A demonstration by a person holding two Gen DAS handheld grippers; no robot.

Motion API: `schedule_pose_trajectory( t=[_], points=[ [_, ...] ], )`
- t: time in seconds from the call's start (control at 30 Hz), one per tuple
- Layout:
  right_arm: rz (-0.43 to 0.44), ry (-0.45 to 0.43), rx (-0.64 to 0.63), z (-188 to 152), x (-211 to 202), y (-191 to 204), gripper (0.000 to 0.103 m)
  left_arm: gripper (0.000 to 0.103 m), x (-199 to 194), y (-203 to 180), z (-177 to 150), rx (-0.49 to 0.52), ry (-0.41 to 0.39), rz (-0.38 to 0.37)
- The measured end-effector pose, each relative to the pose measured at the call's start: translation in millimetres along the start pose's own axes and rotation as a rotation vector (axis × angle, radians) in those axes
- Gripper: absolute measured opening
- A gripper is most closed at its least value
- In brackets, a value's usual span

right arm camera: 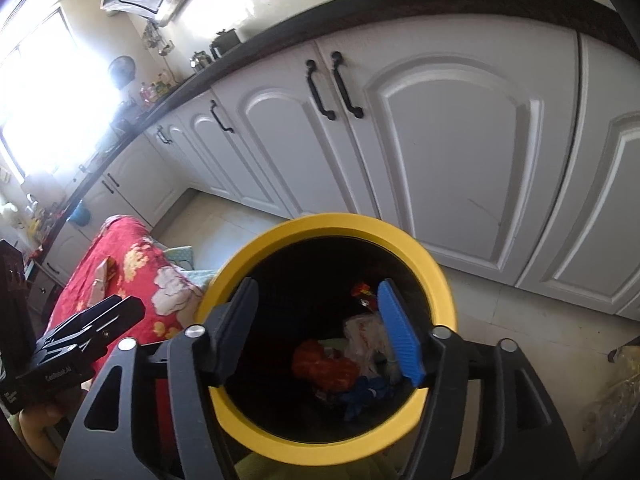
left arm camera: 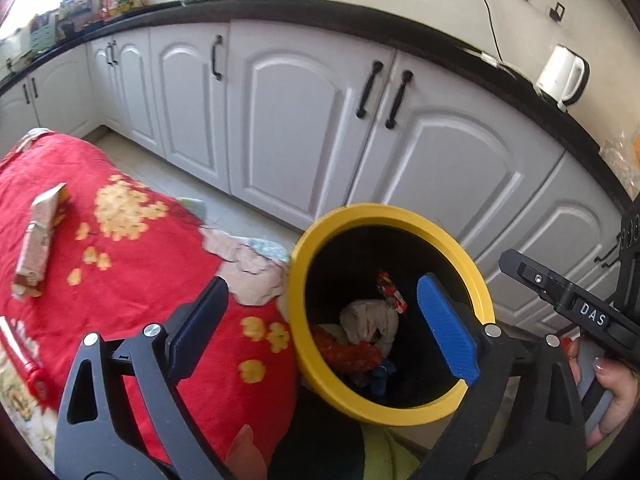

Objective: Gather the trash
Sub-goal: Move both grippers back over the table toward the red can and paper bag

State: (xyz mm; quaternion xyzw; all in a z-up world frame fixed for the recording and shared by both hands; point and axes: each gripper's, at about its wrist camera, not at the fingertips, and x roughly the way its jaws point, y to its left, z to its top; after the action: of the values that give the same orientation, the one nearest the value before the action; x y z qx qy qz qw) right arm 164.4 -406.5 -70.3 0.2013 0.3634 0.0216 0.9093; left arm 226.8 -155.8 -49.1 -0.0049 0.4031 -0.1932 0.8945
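Left view: left tool spread, nothing in it, over the bin, which already has trash inside. A carton sits at 9 o'clock on the red cloth, probably next.

Right view: right tool spread, empty, above the bin.

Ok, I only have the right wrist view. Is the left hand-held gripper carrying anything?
Observer: No. The left hand-held gripper is open and empty, by the bin.
Operator: Any trash left on the cloth?
Observer: Yes, a flattened carton lies on the red cloth, well left of the bin.
Operator: Anything else?
Observer: A red item at the cloth's near edge, too blurred to name.
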Motion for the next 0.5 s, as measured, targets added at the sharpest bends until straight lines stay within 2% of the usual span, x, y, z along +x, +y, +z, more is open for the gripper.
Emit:
schedule_pose_trajectory(
  t=[0.03, 0.2, 0.5],
  points=[
    [0.004, -0.004, -0.003, 0, -1, 3, 0.068, 0.093, -5, 4, 0, -0.008, -0.009, 0.006],
    [0.031, -0.022, -0.027, 2, -6, 22, 0.075, 0.092, -32, 22, 0, -0.041, -0.07, 0.048],
    [0.094, -0.016, -0.093, 9, 0, 67, 0.077, 0.092, -75, 68, -3, -0.101, -0.159, 0.166]
  ],
)
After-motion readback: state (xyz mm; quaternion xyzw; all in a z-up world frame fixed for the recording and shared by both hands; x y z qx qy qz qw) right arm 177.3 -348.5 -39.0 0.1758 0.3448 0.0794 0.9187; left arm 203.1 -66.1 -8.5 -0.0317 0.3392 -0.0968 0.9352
